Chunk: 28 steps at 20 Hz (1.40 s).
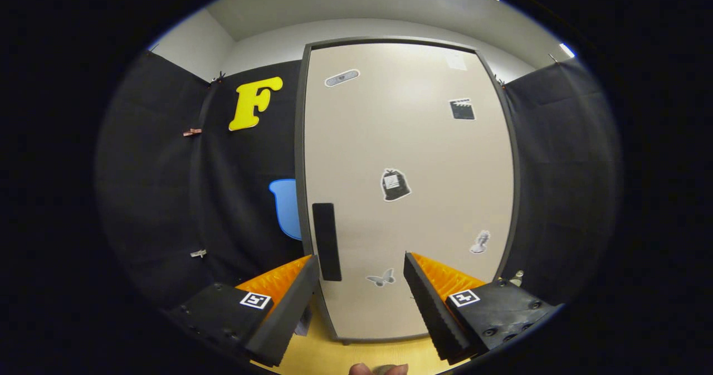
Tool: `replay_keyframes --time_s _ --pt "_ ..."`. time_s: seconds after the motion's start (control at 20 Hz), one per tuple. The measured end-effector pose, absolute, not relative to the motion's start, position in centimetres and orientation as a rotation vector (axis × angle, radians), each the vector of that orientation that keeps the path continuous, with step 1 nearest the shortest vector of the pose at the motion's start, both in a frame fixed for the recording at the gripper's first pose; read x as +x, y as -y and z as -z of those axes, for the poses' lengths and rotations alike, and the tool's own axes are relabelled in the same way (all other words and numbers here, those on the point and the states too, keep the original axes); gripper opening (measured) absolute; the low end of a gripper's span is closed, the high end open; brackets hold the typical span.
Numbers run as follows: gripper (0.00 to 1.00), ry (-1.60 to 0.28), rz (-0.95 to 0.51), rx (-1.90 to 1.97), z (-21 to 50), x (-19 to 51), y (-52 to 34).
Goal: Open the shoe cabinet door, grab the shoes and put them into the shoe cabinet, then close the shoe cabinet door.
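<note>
On the left hangs the booth's black cloth wall (167, 196), pinned with small clips. Next comes the shoe cabinet (409, 196), standing upright on a pale wooden floor (328, 358), its tall beige door (423, 157) shut flush inside a dark frame. A black vertical handle (326, 241) sits low on the door, close to its left edge. Further right the door carries several small stickers, one like a sack near the middle, a butterfly lower down, a few more toward the top and the right edge. More black cloth closes off the right side.

The hand-held gripper (362, 269) is spread wide and holds nothing. Its left finger tip lies just beside the handle, the right one well apart from it over bare door. No shoes can be made out here, so the door looks like the first step and it is not yet begun.

The likely trouble is the handle itself: it looks flat and slim, and it sits outside the gap, next to the left finger, not between the two. Closing from here would probably pinch empty panel or clip just the handle's edge and slide off. Pulling at an angle to the hinge side might also rock the tall cabinet.
</note>
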<state>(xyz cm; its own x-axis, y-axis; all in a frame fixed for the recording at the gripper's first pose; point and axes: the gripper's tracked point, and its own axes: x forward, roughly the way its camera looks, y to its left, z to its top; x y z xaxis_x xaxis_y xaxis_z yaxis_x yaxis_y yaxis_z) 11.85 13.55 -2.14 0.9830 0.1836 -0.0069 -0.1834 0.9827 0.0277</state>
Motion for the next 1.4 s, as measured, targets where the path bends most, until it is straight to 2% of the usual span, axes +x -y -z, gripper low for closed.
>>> replay_keyframes --time_s 0.4,0.6,0.7,0.75,0.8,0.9,1.05,1.4 --pt "0.99 -0.022 -0.193 0.021 3.7 18.7 -17.2" --pt "0.81 -0.011 -0.188 0.04 3.7 20.8 -18.1" --pt "0.64 -0.012 -0.163 0.053 3.9 21.1 -18.3" --pt "0.53 -0.02 -0.142 0.051 4.1 21.2 -18.1" --pt "0.51 -0.041 -0.136 0.038 4.6 20.8 -18.2" --pt "0.36 -0.018 -0.13 -0.001 4.2 21.1 -18.0" --pt "0.23 -0.029 -0.148 0.025 4.4 21.1 -18.4" --pt "0.23 -0.036 -0.181 0.01 4.3 17.4 -17.7"
